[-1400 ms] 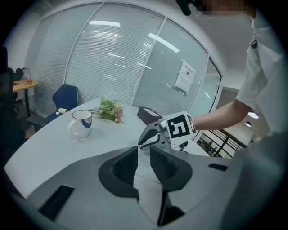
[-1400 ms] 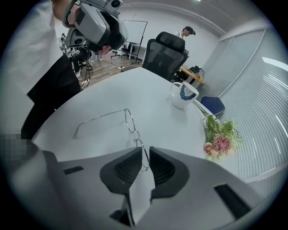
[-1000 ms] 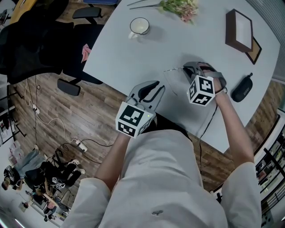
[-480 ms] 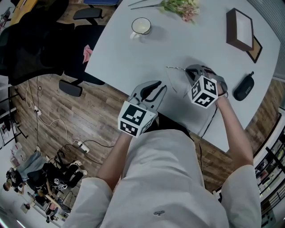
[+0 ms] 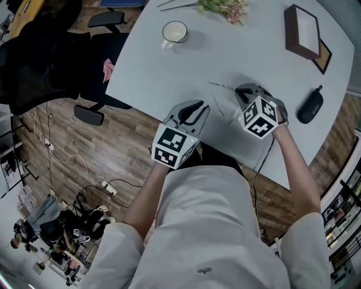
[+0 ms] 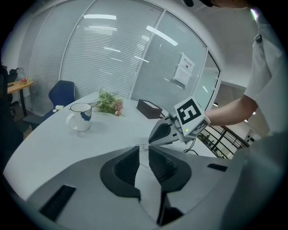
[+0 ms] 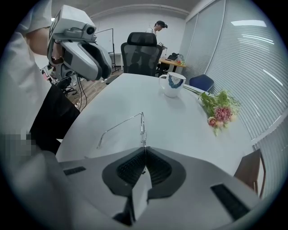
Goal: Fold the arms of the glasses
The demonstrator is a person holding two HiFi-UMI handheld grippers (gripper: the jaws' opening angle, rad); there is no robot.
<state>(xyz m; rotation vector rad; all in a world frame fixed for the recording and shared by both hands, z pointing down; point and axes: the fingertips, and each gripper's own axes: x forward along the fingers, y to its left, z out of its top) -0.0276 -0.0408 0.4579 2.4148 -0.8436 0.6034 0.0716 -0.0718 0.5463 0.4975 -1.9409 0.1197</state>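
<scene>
Right gripper (image 5: 241,92) jaws are seen pressed together on the thin wire frame of the glasses (image 7: 142,120), which are gripped at one end of the front. From the closed jaws the frame rises upright, and one arm is seen swung out to the side, slanting down to the table (image 5: 169,68) surface. The glasses are held over the table's near edge, in front of the person, between the two grippers.

The left gripper (image 6: 144,152) is held at the same near edge, just beside the glasses. Its jaws are parted by a narrow gap only. Nothing is seen clamped between them, although a fine line of wire can be made out just past their tips. Whether that wire is touched by the jaws cannot be told.

A white mug (image 5: 175,32) with a dark mark is set near the table's far left edge. A bunch of flowers (image 5: 227,8) is laid along the far edge. A dark picture frame (image 5: 303,31) is placed at the far right corner, and a black case (image 5: 309,107) is laid by the right edge, near the right forearm. A black office chair (image 7: 141,54) is seen beyond the table's left end, over a wooden floor (image 5: 113,147).
</scene>
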